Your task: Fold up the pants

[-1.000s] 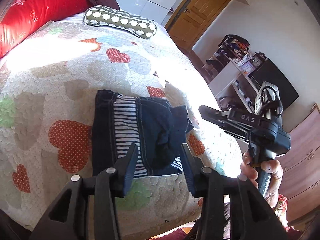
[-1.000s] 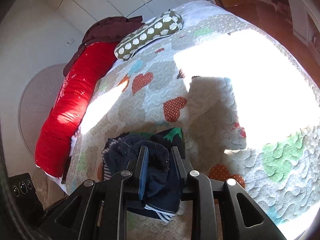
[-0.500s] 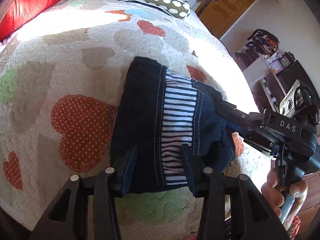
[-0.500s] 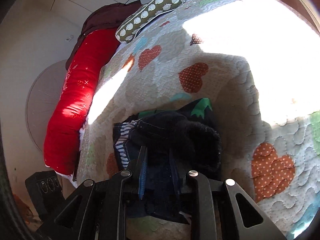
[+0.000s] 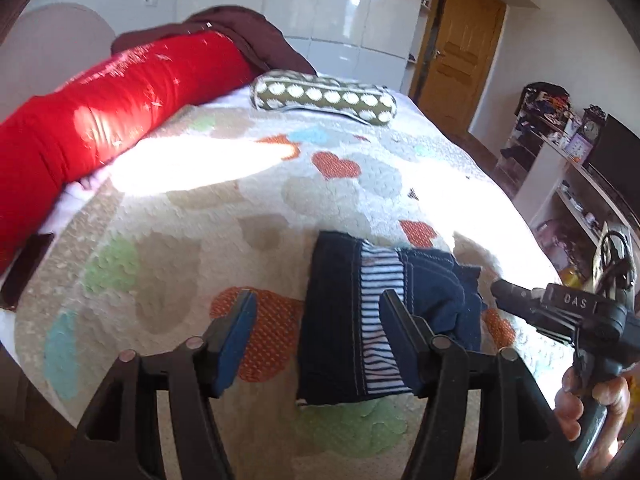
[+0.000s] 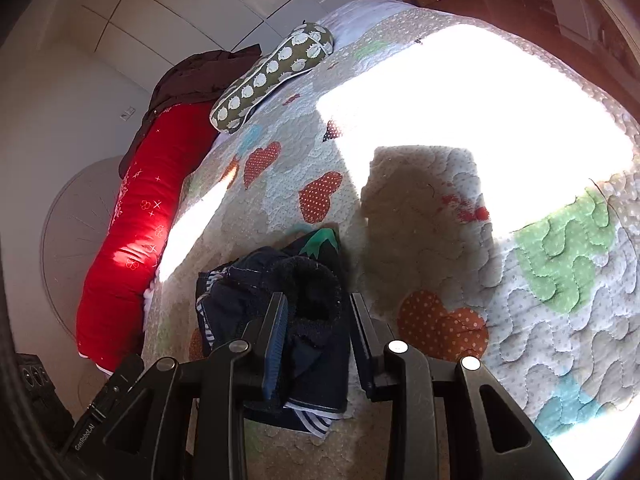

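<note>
Left wrist view shows the pants [image 5: 372, 320] lying on the bed [image 5: 248, 208] as a compact dark bundle, striped lining showing down the middle and a looser lump of fabric at its right side. The folding looks nearly done: the garment is already reduced to a small stack, and what seems left is flattening that bulging right end, perhaps squaring the edges.

The left gripper [image 5: 316, 322] has its fingers spread wide and released, holding nothing; one finger sits over the quilt to the left of the pants, the other over the striped band.

In the right wrist view the right gripper [image 6: 318, 334] also has its fingers parted, straddling the fuzzy dark lump of the pants [image 6: 296, 308] without pinching it, as far as can be told.

No containers appear on the bed; only a red bolster [image 5: 100, 120] and a spotted pillow [image 5: 324, 98] lie at its far end, well apart from the pants.
</note>
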`<state>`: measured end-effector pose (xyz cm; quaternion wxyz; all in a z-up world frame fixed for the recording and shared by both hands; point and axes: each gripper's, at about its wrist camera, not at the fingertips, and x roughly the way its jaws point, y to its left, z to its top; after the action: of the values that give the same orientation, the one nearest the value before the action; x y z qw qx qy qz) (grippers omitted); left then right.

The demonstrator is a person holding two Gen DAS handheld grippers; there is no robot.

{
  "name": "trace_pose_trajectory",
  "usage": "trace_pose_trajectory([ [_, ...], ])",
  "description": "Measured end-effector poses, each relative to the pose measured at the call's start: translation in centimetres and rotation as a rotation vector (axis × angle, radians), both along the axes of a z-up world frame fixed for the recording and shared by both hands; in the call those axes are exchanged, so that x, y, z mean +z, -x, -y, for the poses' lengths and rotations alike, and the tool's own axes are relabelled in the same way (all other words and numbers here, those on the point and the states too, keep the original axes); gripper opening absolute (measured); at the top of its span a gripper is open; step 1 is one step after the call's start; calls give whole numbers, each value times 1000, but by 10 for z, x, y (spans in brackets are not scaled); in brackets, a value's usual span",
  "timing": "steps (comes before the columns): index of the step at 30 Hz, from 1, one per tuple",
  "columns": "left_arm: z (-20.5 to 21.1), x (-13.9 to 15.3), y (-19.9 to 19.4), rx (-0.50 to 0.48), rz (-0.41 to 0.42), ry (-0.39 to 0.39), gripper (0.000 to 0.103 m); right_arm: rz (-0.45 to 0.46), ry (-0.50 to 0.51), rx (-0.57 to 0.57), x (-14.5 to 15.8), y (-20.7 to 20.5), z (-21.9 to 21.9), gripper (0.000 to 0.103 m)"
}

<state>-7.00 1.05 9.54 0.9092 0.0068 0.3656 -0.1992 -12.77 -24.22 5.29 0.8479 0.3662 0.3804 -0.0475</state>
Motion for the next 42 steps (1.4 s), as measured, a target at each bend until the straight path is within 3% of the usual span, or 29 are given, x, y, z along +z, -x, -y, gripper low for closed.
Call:
trace_pose_trajectory([
  [2, -6, 10, 6, 75, 80, -10, 95, 16, 50, 3, 6, 2, -7, 34],
  [4, -11, 20, 8, 133, 139, -30, 102, 38, 89, 1, 12, 6, -13, 38],
  [7, -15, 28, -2, 175, 142, -60, 102, 50, 148, 6, 18, 9, -21, 45],
  [10, -20, 24, -14, 191, 68, -79, 102, 40, 179, 27, 17, 9, -25, 45],
  [17, -34, 5, -26, 203, -12, -81, 102, -2, 144, 26, 3, 10, -21, 48],
  [42, -30, -1, -22, 187, 51, -143, 102, -48, 118, -28, -9, 16, -15, 52],
])
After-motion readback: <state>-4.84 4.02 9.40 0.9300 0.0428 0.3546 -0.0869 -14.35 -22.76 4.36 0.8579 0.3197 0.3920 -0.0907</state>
